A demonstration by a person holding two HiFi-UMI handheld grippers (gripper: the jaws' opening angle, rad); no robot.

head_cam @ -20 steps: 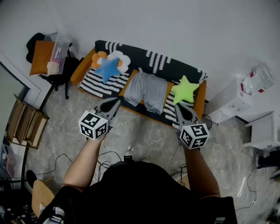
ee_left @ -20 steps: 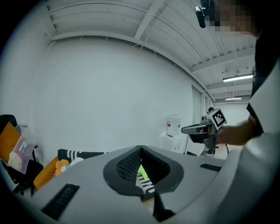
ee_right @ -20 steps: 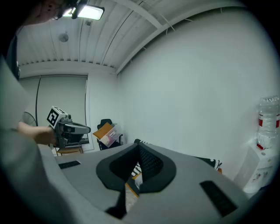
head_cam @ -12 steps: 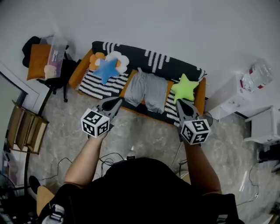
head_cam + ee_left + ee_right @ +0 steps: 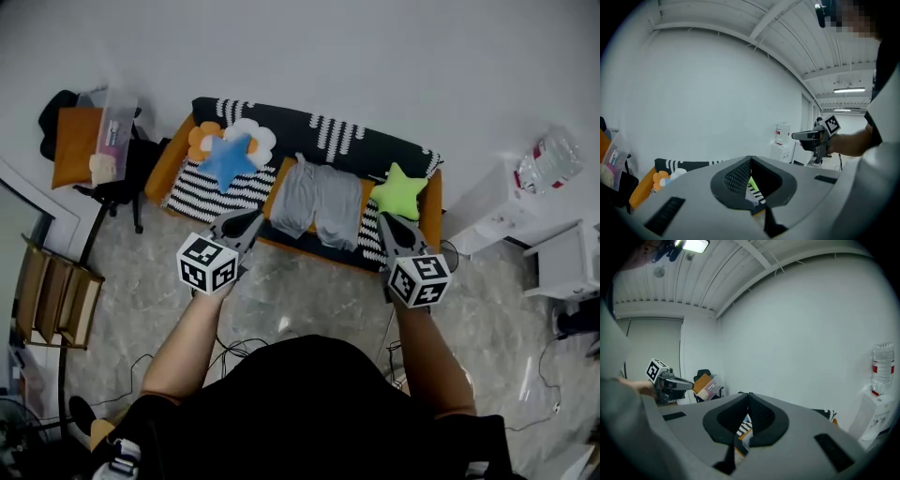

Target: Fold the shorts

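Note:
Grey shorts lie spread flat on the seat of a small sofa with a black-and-white striped cover. My left gripper hovers in front of the sofa, just left of the shorts, shut and holding nothing. On the other side my right gripper hangs by the sofa's front right, also shut and empty. In the left gripper view the jaws meet at their tips and the right gripper shows across the room. The right gripper view has its jaws pressed together, with the left gripper at the left.
A blue star cushion and a flower cushion lie at the sofa's left end, a green star cushion at its right. A chair with an orange bag stands left, a white cabinet with a water bottle right. Cables run over the marble floor.
The view has shifted slightly, and the sofa sits a little lower in the picture. Both grippers stay shut and hold their places in front of it.

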